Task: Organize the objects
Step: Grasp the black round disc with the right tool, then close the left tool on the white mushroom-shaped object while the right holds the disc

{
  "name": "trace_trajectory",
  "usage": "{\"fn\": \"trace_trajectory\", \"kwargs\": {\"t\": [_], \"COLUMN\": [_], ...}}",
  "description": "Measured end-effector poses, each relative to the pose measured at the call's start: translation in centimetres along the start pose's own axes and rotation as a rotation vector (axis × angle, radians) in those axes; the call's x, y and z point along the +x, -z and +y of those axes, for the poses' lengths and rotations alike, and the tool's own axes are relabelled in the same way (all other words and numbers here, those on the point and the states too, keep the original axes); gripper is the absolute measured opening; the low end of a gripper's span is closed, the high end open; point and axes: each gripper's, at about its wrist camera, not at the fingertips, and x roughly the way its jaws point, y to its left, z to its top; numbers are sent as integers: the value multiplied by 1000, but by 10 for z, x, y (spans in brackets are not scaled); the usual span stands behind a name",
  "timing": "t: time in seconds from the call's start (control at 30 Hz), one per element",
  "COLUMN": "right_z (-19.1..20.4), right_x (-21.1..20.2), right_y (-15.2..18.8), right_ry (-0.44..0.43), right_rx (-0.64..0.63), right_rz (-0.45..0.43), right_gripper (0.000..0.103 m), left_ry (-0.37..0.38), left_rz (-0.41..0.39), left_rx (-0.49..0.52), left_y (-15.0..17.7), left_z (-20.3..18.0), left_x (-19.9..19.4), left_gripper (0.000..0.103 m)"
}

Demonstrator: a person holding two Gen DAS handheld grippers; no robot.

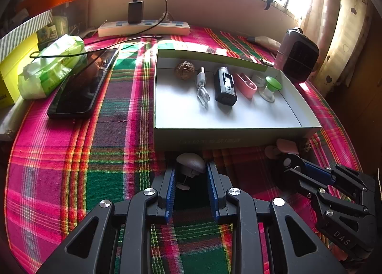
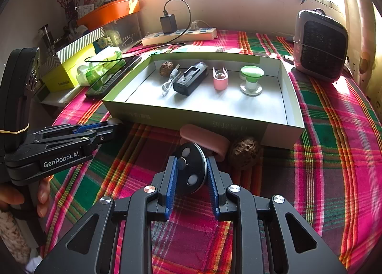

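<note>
In the left wrist view, my left gripper (image 1: 191,166) is shut on a grey mushroom-shaped suction knob (image 1: 191,160) just above the plaid cloth, in front of the open box (image 1: 214,138). In the right wrist view, my right gripper (image 2: 192,159) is shut on a black round disc with pale buttons (image 2: 191,171). Beyond it, a pink clip (image 2: 203,140) and a walnut (image 2: 243,152) lie against the box's front wall (image 2: 191,119). Inside the box lie a walnut (image 2: 166,68), a white cable (image 2: 168,83), a black charger (image 2: 189,80), a pink clip (image 2: 220,79) and a green suction knob (image 2: 252,76).
A phone (image 1: 81,85) and a tissue pack (image 1: 50,66) lie left of the box, beside a yellow box (image 1: 14,69). A power strip (image 1: 143,27) with a black plug lines the back wall. A small heater (image 2: 320,45) stands at the back right. A hand (image 2: 43,193) holds the left gripper.
</note>
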Motion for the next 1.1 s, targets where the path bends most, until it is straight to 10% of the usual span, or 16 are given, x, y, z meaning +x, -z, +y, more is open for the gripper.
{"fn": "trace_trajectory", "kwargs": {"t": [1.1], "right_z": [6], "right_x": [-7], "right_y": [-1], "right_ry": [-39], "right_rx": [-6], "right_rz": [-16], "right_gripper": [26], "left_ry": [-17], "left_rz": [-44], "left_rx": [30], "left_y": [3], "left_z": [-6], "left_x": [-19], "left_gripper": [22]}}
